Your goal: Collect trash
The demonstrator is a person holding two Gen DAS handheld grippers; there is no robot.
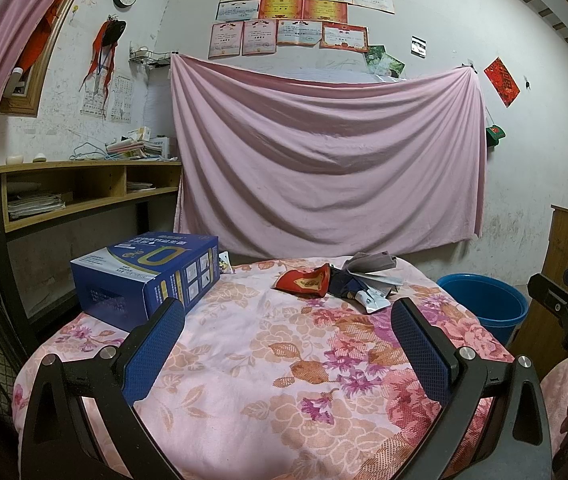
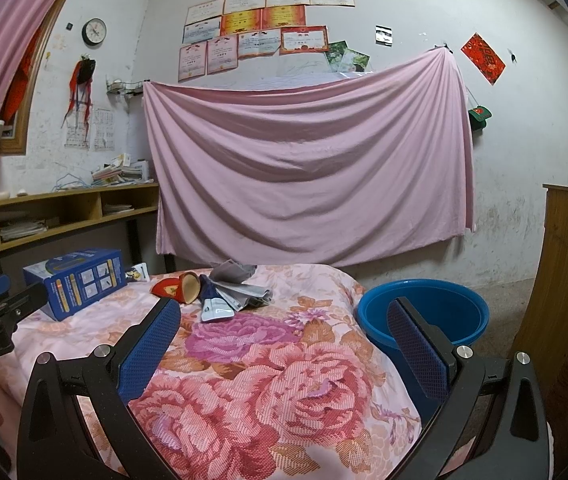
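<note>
The bed (image 2: 244, 380), under its floral cover, fills the lower half of both views, and the blue basin (image 2: 423, 312) stands on the floor just beside its right edge. As far as the right wrist view shows, the basin holds nothing, so by my reading the collecting has not begun and every piece is left to gather.

A blue carton (image 1: 144, 276) rests on the far left of the bed, lying on its side with its long axis running left to right across the mattress. Whether it counts as trash I cannot tell.

The trash pile (image 2: 220, 290) sits near the middle of the far end, well apart from both tools. In it, a red wrapper (image 1: 303, 280) lies with its open mouth toward the basin side, touching grey crumpled paper (image 1: 367, 262) and a small silver sachet (image 1: 373, 300) that points toward the camera. A small white packet (image 2: 138, 272) lies just beside the carton.

The left tool (image 1: 287, 344) hangs over the near bedcover with its fingers spread wide and nothing between them. The right tool (image 2: 284, 344) is likewise spread wide and empty.
</note>
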